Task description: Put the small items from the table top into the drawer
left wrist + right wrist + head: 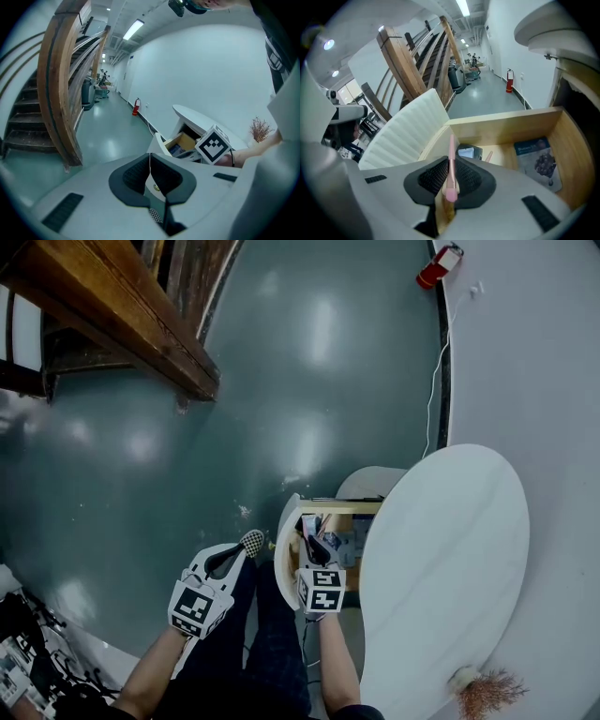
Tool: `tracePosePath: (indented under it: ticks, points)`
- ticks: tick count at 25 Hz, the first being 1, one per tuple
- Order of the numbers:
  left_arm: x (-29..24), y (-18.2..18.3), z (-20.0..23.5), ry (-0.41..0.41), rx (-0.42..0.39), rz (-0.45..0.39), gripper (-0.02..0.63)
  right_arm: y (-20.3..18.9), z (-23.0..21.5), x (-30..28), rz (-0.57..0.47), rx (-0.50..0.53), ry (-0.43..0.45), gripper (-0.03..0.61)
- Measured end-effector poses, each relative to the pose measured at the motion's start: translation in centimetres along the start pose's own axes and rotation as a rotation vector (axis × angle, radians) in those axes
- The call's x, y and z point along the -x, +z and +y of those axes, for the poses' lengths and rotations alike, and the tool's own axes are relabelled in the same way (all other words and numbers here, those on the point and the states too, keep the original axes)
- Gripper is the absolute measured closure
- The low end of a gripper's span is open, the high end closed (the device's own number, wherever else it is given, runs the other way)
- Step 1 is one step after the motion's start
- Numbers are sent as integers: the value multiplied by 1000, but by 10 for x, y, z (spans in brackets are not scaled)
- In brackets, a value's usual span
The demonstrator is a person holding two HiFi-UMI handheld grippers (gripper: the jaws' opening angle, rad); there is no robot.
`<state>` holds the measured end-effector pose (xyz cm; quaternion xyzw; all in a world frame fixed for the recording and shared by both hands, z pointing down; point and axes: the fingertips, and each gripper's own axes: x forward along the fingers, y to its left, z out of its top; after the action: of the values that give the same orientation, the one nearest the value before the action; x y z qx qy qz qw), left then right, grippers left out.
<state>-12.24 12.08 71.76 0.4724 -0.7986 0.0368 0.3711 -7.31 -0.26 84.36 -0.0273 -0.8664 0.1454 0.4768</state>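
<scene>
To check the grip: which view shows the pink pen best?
The right gripper view: the pink pen sits clamped between the jaws. In the head view it is too small; the left gripper view lacks it.

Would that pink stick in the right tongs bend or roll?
The pink stick looks straight and thin: probably stiff and light. Pinched near one end by the right tongs, it might pivot. Round, it would likely roll in the drawer.
</scene>
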Motion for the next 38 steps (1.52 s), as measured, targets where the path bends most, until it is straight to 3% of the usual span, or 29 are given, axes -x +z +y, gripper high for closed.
tracePosePath:
  ticks: [15,21,25,38]
  points:
    - [-11,-27,13,21,48,40,594,-28,-10,-37,126,-4,-4,512]
    - [-9,-29,12,18,53,37,594,-21,-8,-32,88,6,-4,510]
    - [-8,-28,9,13,49,37,594,-19,-5,-29,84,17,-2,474]
    - [14,-7,-8,6,15,-8,594,1,8,14,21,27,-22,472]
